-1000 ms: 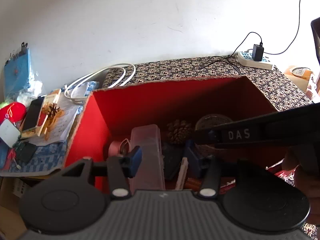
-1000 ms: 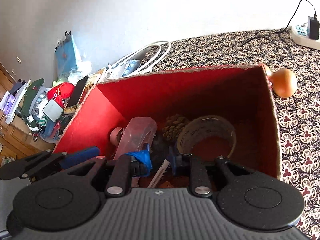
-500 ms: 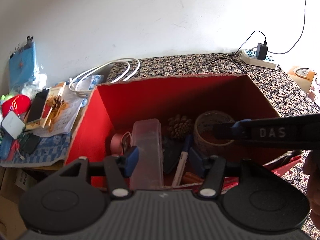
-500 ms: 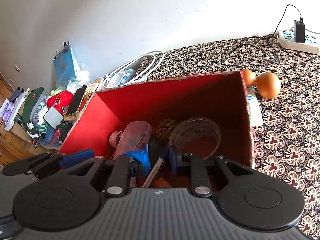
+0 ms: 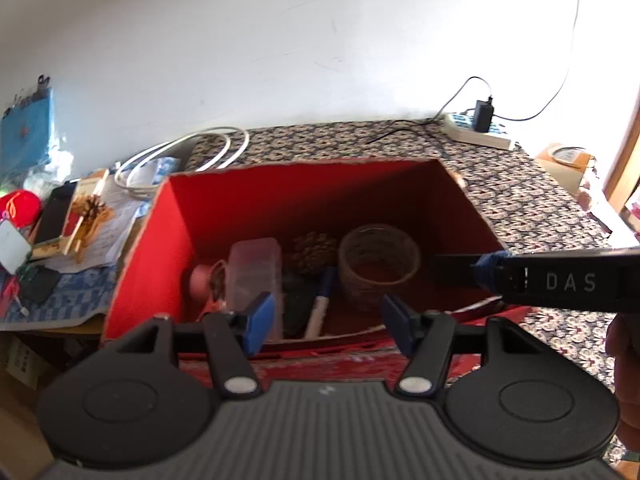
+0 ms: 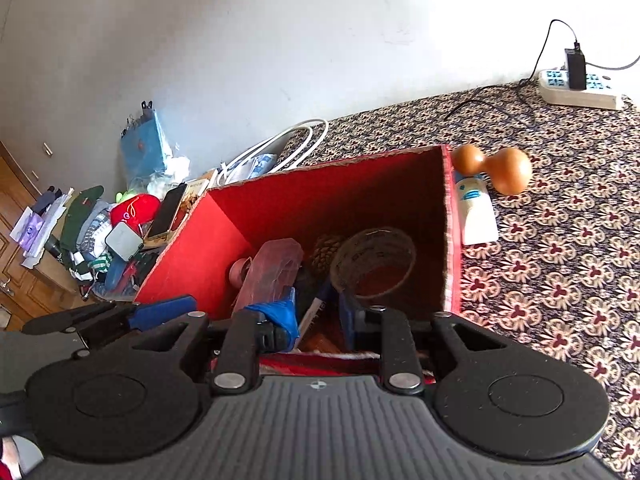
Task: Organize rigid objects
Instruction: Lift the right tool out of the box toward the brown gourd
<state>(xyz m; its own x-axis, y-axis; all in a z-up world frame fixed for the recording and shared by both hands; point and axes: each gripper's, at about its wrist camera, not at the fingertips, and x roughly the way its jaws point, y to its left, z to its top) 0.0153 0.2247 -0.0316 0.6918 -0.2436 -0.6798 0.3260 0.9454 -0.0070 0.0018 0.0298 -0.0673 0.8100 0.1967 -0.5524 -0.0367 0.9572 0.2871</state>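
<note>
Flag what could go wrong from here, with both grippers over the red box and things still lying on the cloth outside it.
1. The wooden gourd is round and lies loose on the cloth beside the red box; it may roll off when gripped.
2. The white tube lies tight against the box wall, leaving fingers little room on that side.
3. The left gripper, opening with nothing between its fingers, and the right gripper, also opening empty, hover close together and could collide.

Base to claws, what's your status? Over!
Left claw opening, nothing in it. Right claw open a crack, empty. Red box holds tape roll, pine cone, pen, clear case. Wooden gourd and white tube lie outside, nothing blocking.
</note>
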